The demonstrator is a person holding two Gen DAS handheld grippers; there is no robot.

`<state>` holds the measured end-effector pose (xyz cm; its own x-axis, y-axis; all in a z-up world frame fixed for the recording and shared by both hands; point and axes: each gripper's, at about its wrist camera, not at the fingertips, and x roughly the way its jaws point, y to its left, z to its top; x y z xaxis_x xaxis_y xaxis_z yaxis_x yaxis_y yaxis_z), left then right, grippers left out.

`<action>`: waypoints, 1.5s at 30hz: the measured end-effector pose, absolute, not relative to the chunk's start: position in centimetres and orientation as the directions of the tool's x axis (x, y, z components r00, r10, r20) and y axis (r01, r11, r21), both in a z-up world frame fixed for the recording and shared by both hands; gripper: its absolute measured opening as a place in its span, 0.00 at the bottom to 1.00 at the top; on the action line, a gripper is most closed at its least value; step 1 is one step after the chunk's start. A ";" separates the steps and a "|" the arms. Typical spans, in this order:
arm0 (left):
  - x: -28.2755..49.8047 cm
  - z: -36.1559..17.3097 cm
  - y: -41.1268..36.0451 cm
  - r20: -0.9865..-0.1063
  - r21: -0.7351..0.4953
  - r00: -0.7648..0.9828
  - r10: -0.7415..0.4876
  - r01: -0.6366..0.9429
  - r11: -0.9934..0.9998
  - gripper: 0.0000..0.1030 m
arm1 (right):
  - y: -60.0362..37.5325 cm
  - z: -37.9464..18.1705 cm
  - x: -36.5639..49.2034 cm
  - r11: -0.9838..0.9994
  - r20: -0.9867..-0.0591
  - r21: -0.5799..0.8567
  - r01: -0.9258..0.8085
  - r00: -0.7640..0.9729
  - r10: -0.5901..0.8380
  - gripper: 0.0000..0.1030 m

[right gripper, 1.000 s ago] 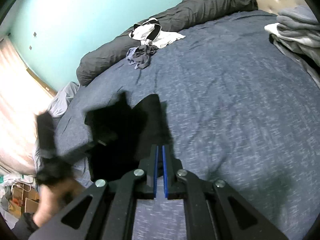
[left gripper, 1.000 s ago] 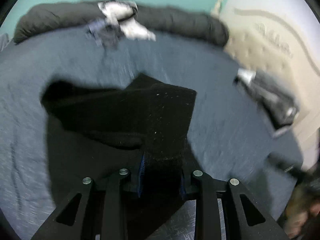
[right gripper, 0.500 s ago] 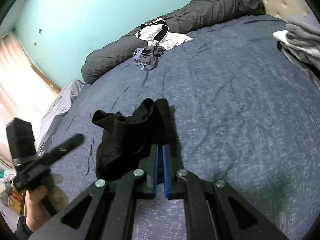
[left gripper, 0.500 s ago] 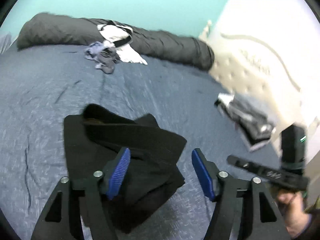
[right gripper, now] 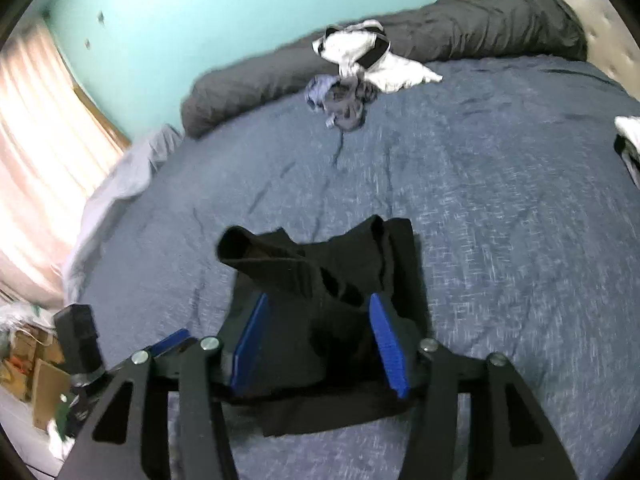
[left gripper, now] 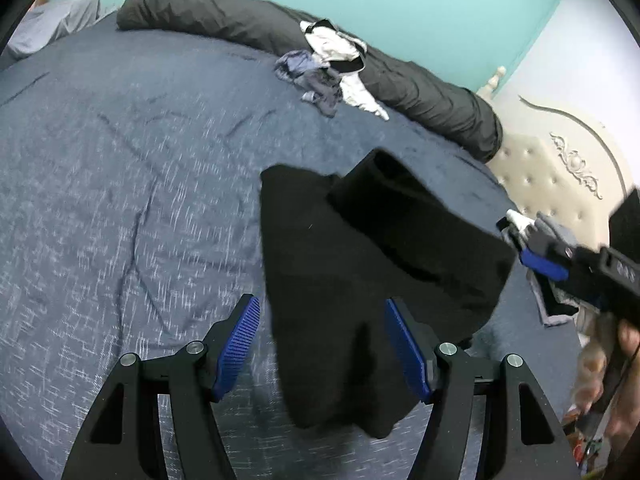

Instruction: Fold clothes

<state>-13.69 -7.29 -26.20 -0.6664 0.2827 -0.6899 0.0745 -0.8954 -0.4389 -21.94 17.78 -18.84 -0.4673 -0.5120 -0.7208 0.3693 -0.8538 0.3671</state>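
A black garment (left gripper: 360, 248) lies crumpled on the blue bedcover (left gripper: 120, 200). My left gripper (left gripper: 324, 344) stands open over the garment's near edge, and its blue pads do not press on the cloth. In the right wrist view the same garment (right gripper: 320, 264) sits bunched between my right gripper's (right gripper: 318, 344) blue pads. Those jaws are opening and stand apart from the cloth. The right gripper (left gripper: 536, 256) also shows at the right edge of the left wrist view, and the left gripper (right gripper: 168, 340) at the lower left of the right wrist view.
A heap of white, black and grey clothes (left gripper: 328, 64) lies at the far side against a dark rolled duvet (left gripper: 200, 12). A small stack of clothes (right gripper: 628, 136) sits by the tufted headboard (left gripper: 552, 184). Boxes and clutter (right gripper: 36, 368) stand beside the bed.
Both grippers have let go of the black garment: the left opened first, the right just now from shut. Both hands swung sideways, and the garment has dropped into a crumpled heap.
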 end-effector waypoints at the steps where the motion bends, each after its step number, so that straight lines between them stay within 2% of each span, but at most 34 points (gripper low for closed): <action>1: -13.8 -26.5 -7.3 -0.696 -0.438 -0.661 0.282 0.078 -0.896 0.67 | 17.3 -19.1 -22.4 -0.857 -0.729 0.351 0.377 -0.464 -0.503 0.52; 8: -14.3 -27.2 -7.2 -0.708 -0.441 -0.641 0.298 0.070 -0.895 0.67 | 14.7 -21.6 -24.9 -0.852 -0.790 0.267 0.449 -0.405 -0.461 0.52; 9: -14.3 -27.1 -7.2 -0.705 -0.442 -0.643 0.299 0.069 -0.895 0.67 | 14.6 -22.0 -25.0 -0.854 -0.799 0.248 0.457 -0.402 -0.447 0.46; 10: -14.3 -27.0 -7.3 -0.703 -0.443 -0.645 0.300 0.067 -0.894 0.67 | 14.6 -22.3 -25.0 -0.855 -0.804 0.234 0.462 -0.403 -0.438 0.31; 13: -14.3 -26.8 -7.6 -0.697 -0.448 -0.652 0.300 0.069 -0.891 0.67 | 15.9 -22.9 -24.9 -0.858 -0.795 0.228 0.460 -0.420 -0.437 0.11; 17: -14.3 -26.9 -7.8 -0.695 -0.463 -0.651 0.305 0.080 -0.882 0.67 | 19.2 -23.9 -24.8 -0.862 -0.759 0.358 0.360 -0.425 -0.493 0.09; 20: -14.2 -27.1 -7.7 -0.698 -0.465 -0.647 0.306 0.084 -0.882 0.67 | 20.7 -25.5 -24.3 -0.875 -0.771 0.388 0.288 -0.418 -0.480 0.09; 26: -14.3 -27.0 -7.5 -0.702 -0.458 -0.644 0.306 0.079 -0.886 0.68 | 20.7 -25.1 -23.1 -0.890 -0.786 0.364 0.276 -0.421 -0.452 0.10; 32: -14.7 -27.6 -6.7 -0.714 -0.452 -0.626 0.313 0.072 -0.889 0.69 | 19.2 -23.7 -22.9 -0.911 -0.847 0.239 0.335 -0.387 -0.364 0.11; 37: -14.9 -27.9 -5.6 -0.723 -0.443 -0.610 0.325 0.049 -0.895 0.70 | 19.6 -21.0 -22.5 -0.941 -0.806 0.174 0.292 -0.506 -0.306 0.11; 40: -15.0 -27.9 -5.6 -0.722 -0.445 -0.609 0.327 0.048 -0.894 0.71 | 18.7 -19.6 -22.7 -0.923 -0.775 0.198 0.331 -0.524 -0.354 0.12; 45: -15.0 -28.0 -5.6 -0.728 -0.437 -0.606 0.322 0.048 -0.898 0.72 | 15.4 -20.7 -23.5 -0.871 -0.778 0.234 0.431 -0.455 -0.434 0.11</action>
<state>-15.00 -5.57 -27.96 -0.6059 0.3219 -0.7275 0.0479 -0.8981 -0.4373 -23.48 15.40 -20.72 -0.4548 -0.4341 -0.7776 0.4309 -0.8714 0.2344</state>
